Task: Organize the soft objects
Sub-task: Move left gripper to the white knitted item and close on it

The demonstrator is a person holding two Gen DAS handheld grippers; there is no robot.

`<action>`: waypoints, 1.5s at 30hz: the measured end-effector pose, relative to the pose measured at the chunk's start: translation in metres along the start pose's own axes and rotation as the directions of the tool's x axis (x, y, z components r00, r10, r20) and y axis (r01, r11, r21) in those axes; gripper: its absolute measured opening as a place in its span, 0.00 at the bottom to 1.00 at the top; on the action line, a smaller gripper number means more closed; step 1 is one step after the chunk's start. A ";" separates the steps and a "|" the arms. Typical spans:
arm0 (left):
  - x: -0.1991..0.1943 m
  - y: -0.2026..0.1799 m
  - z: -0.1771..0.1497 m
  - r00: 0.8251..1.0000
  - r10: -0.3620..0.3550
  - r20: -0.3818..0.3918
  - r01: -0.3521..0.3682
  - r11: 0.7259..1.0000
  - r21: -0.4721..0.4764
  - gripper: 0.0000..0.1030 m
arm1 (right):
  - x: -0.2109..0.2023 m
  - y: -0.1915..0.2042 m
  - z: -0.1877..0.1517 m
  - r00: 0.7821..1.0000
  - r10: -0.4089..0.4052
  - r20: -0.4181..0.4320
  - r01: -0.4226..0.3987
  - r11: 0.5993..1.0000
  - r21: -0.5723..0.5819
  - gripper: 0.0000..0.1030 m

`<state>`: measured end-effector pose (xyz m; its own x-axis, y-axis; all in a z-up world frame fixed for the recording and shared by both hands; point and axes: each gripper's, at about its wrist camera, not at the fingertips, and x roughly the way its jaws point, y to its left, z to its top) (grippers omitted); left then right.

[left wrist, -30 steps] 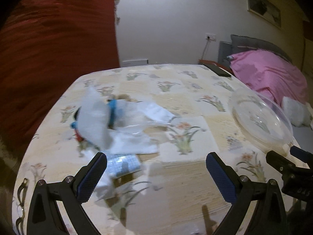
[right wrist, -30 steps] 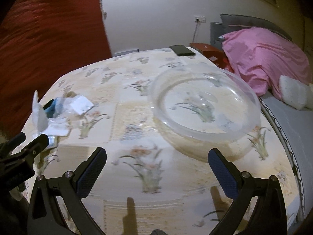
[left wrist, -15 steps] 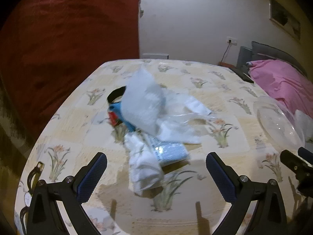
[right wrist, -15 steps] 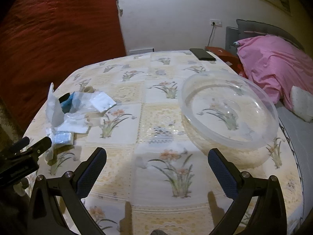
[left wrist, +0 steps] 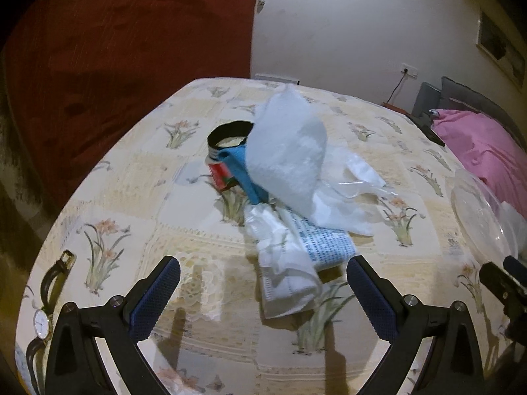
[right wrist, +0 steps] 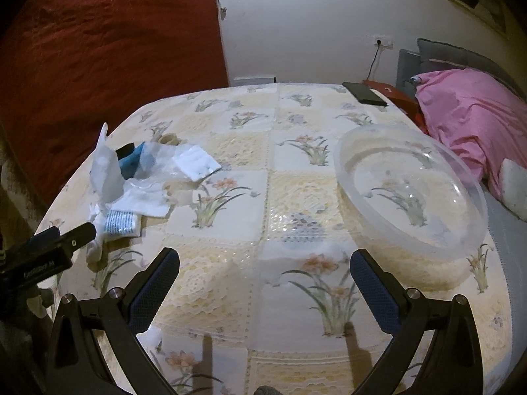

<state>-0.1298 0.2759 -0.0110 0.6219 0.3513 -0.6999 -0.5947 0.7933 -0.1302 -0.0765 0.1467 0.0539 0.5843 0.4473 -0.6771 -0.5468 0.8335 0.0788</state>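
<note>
1. We see our left gripper [left wrist: 263,291] with its fingers [left wrist: 154,299] spread wide, and nothing is between them.
2. It hangs over the bench [left wrist: 131,181], just in front of a pile of soft things [left wrist: 296,191]: white plastic bags, a folded white cloth [left wrist: 286,279], a printed packet [left wrist: 326,247] and a blue piece [left wrist: 243,171].
3. Behind the pile, touching it, a black band [left wrist: 230,131] stands next to a red and white item [left wrist: 220,174]; we cannot tell what it is.
4. Left of the pile, at the bench edge, lies a wristwatch [left wrist: 42,319].
5. Our right gripper [right wrist: 265,291] is also wide apart and empty, above the flowered cloth.
6. A clear plastic bowl [right wrist: 411,191] stands well to the right of the pile, with nothing in it.
7. Far behind the bowl, a dark phone [right wrist: 364,93] lies on the bench.
8. Past the bowl, a pink blanket [right wrist: 467,115] lies on a bed.
</note>
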 end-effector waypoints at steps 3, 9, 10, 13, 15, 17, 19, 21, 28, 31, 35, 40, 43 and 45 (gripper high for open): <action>0.001 0.003 0.000 1.000 -0.002 -0.002 0.002 1.000 -0.006 1.00 | 0.003 0.004 -0.002 1.000 0.009 -0.014 -0.009 1.000 -0.008 1.00; 0.013 0.008 0.000 0.998 -0.034 -0.045 0.033 0.999 -0.027 0.92 | 0.007 0.012 -0.006 0.999 0.024 -0.034 -0.025 0.999 -0.024 1.00; 0.016 0.010 0.000 0.998 -0.040 -0.052 0.038 0.999 -0.033 0.90 | 0.007 0.014 -0.006 0.999 0.026 -0.037 -0.027 0.999 -0.025 1.00; 0.022 0.013 0.000 0.995 -0.061 -0.073 0.057 0.997 -0.052 0.85 | 0.008 0.016 -0.009 0.998 0.032 -0.045 -0.033 0.999 -0.030 1.00; 0.024 0.014 0.000 0.994 -0.069 -0.080 0.064 0.996 -0.057 0.82 | 0.009 0.018 -0.010 0.998 0.033 -0.050 -0.035 0.999 -0.035 1.00; 0.024 0.014 0.001 0.995 -0.067 -0.078 0.063 0.997 -0.053 0.78 | 0.010 0.019 -0.010 0.998 0.034 -0.054 -0.036 0.999 -0.037 1.00; 0.024 0.016 0.002 0.995 -0.059 -0.078 0.056 0.997 -0.049 0.76 | 0.011 0.021 -0.011 0.998 0.036 -0.058 -0.039 0.998 -0.040 1.00; 0.025 0.017 0.002 0.995 -0.049 -0.082 0.046 0.998 -0.045 0.75 | 0.011 0.023 -0.011 0.997 0.038 -0.063 -0.041 0.998 -0.045 1.00; 0.029 0.018 0.005 0.995 -0.024 -0.092 0.021 0.999 -0.028 0.71 | 0.014 0.028 -0.012 0.996 0.045 -0.076 -0.049 0.997 -0.055 1.00; 0.032 0.016 0.006 0.995 -0.015 -0.094 0.013 1.000 -0.016 0.71 | 0.015 0.029 -0.013 0.996 0.048 -0.081 -0.053 0.997 -0.058 1.00; 0.035 0.016 0.008 0.995 -0.016 -0.094 0.015 1.000 -0.006 0.68 | 0.016 0.030 -0.013 0.995 0.051 -0.085 -0.056 0.997 -0.059 1.00; 0.036 0.018 0.011 0.994 -0.051 -0.094 0.051 0.999 -0.007 0.47 | 0.019 0.030 -0.013 0.994 0.054 -0.094 -0.060 0.997 -0.057 1.00; 0.036 0.019 0.012 0.993 -0.067 -0.094 0.066 0.998 -0.015 0.40 | 0.020 0.031 -0.011 0.994 0.056 -0.093 -0.062 0.996 -0.061 1.00; 0.034 0.019 0.011 0.992 -0.082 -0.091 0.081 0.997 -0.020 0.37 | 0.020 0.032 -0.010 0.994 0.059 -0.092 -0.065 0.996 -0.063 1.00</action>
<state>-0.1146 0.3089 -0.0292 0.6200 0.2385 -0.7475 -0.5528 0.8088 -0.2005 -0.0884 0.1793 0.0358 0.4930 0.4640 -0.7359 -0.6207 0.7804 0.0762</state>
